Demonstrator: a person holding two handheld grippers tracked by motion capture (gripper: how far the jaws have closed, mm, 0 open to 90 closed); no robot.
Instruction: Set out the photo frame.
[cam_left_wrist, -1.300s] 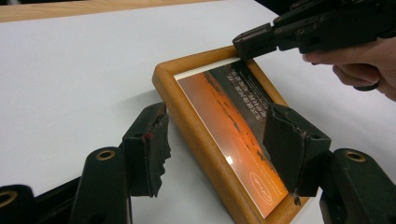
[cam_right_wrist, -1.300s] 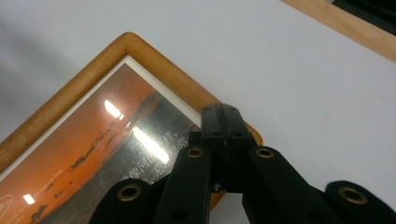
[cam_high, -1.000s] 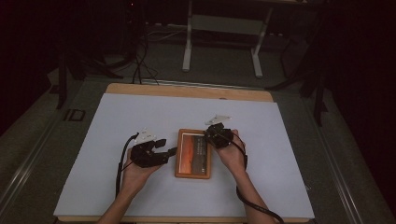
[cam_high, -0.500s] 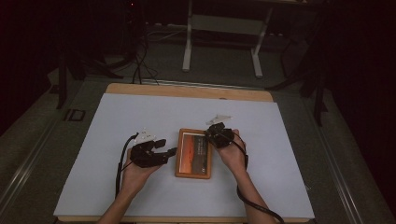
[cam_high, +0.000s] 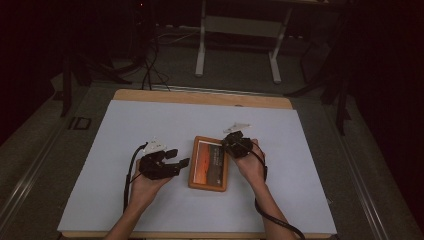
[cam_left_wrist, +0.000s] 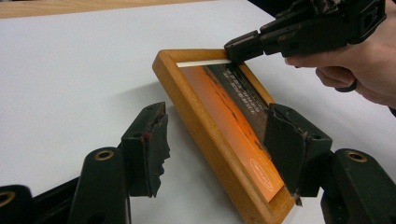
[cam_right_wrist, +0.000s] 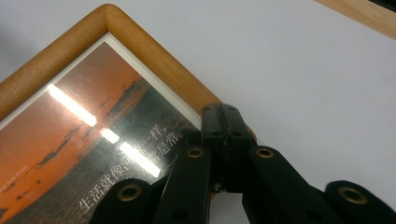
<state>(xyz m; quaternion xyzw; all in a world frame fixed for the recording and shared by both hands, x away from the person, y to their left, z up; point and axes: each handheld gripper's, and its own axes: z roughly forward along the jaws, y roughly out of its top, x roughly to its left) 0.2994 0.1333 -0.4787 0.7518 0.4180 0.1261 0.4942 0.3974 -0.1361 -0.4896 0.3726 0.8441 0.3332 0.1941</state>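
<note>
1. Wooden picture frame (cam_high: 209, 164) lies flat on the white sheet (cam_high: 150, 125) that covers the table (cam_high: 200, 97), a bit right of centre and toward the person's side; long axis runs away from the person
2. Frame holds an orange sunset print with a dark band and white Chinese lettering (cam_right_wrist: 135, 184); ceiling lights glare off its glazing in the right gripper view
3. Right gripper (cam_high: 235, 145) sits at the frame's far right corner, held by the right hand (cam_high: 252, 162); grey plate (cam_high: 236, 126) on top
4. Right jaws are pressed together, pads flush with no gap; in the right gripper view the tips (cam_right_wrist: 225, 122) rest against the inner edge of the frame's rail near that corner. Can't tell whether anything is pinched between them
5. In the left gripper view that same gripper (cam_left_wrist: 243, 46) has its tip on the frame's top rail, next to the white mat strip (cam_left_wrist: 203, 63)
6. Left gripper (cam_high: 175, 164) lies low on the sheet just left of the frame, in the left hand (cam_high: 145, 182), jaws pointing right at the frame
7. Left jaws stand wide apart: 1 pad (cam_left_wrist: 152, 144) is over bare sheet clear of the frame, the other (cam_left_wrist: 285, 149) is over the print side; the frame's near long rail (cam_left_wrist: 205, 135) runs between them. Neither pad presses it
8. Cables trail from both grippers back toward the person (cam_high: 131, 175)
</note>
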